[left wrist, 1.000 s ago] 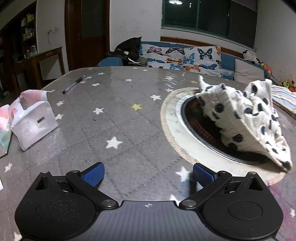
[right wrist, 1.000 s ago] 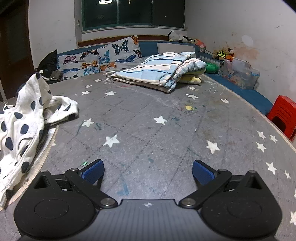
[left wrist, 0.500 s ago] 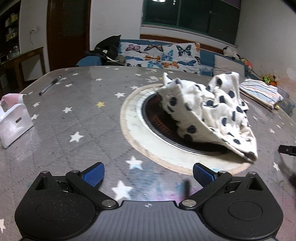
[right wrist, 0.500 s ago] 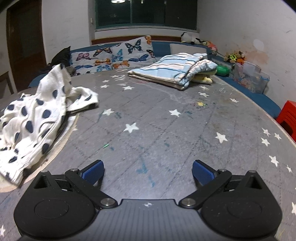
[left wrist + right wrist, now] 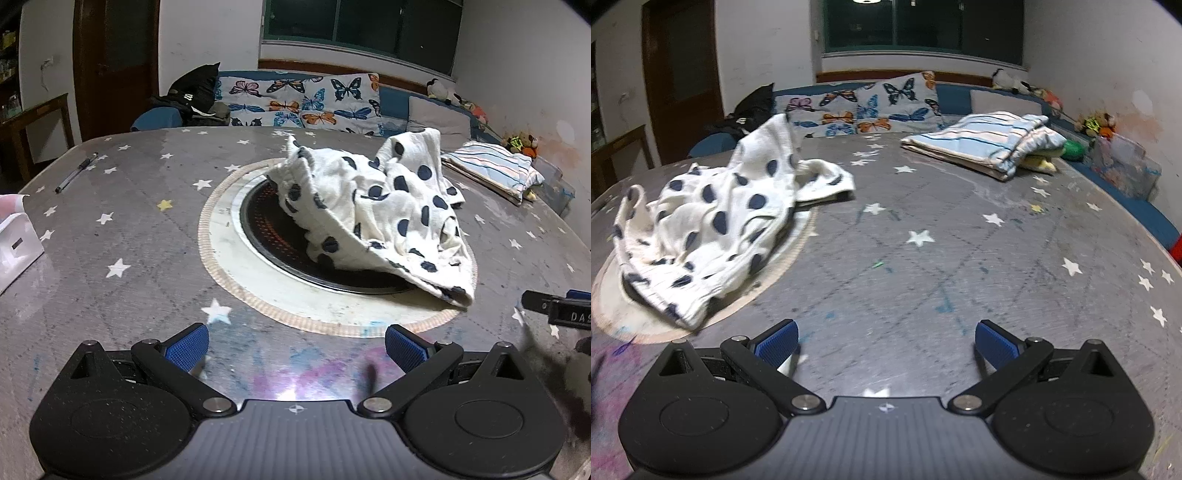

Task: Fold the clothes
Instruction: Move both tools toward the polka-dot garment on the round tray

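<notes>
A crumpled white garment with dark blue dots [image 5: 376,210] lies in a heap over the round black burner [image 5: 273,240] in the middle of the grey star-print table [image 5: 140,229]. It also shows at the left of the right wrist view [image 5: 713,221]. My left gripper [image 5: 295,341] is open and empty, low over the table just in front of the garment. My right gripper [image 5: 886,339] is open and empty, to the right of the garment; its tip shows at the right edge of the left wrist view [image 5: 554,306].
A folded blue-striped cloth [image 5: 990,144] lies at the table's far right. A pen [image 5: 75,173] and a white box [image 5: 16,247] sit at the left. A sofa with butterfly cushions [image 5: 295,99] stands behind the table.
Both grippers have swung toward the dotted garment, which now sits more central in the left view and larger in the right view. Both stay open.
</notes>
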The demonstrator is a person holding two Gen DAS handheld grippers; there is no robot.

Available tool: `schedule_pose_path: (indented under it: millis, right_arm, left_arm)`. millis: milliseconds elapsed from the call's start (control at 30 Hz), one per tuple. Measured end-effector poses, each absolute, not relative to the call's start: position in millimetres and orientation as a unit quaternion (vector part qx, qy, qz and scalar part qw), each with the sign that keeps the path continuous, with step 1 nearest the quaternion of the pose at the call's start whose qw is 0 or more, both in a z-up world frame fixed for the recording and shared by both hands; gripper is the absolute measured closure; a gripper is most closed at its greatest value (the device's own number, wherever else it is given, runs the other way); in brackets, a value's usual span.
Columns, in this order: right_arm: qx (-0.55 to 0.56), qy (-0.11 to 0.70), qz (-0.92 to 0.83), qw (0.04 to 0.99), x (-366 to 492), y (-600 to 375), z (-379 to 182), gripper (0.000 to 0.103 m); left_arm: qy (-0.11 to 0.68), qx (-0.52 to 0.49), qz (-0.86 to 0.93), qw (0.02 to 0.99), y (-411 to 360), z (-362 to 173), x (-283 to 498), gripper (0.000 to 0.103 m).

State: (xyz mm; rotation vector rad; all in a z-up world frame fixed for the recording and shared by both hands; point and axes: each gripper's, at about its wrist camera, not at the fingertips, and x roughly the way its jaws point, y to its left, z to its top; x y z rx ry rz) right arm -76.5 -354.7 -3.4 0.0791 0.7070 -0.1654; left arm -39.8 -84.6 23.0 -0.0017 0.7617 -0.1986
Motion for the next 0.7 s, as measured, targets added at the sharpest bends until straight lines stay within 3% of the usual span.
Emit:
schedule_pose_path:
  millis: [700]
  right_arm:
    - [0.026, 0.346, -0.021, 0.938, -87, -312, 2, 0.0]
  left_arm:
    - [0.376, 0.001, -0.097, 0.922, -97, 29, -43, 0.0]
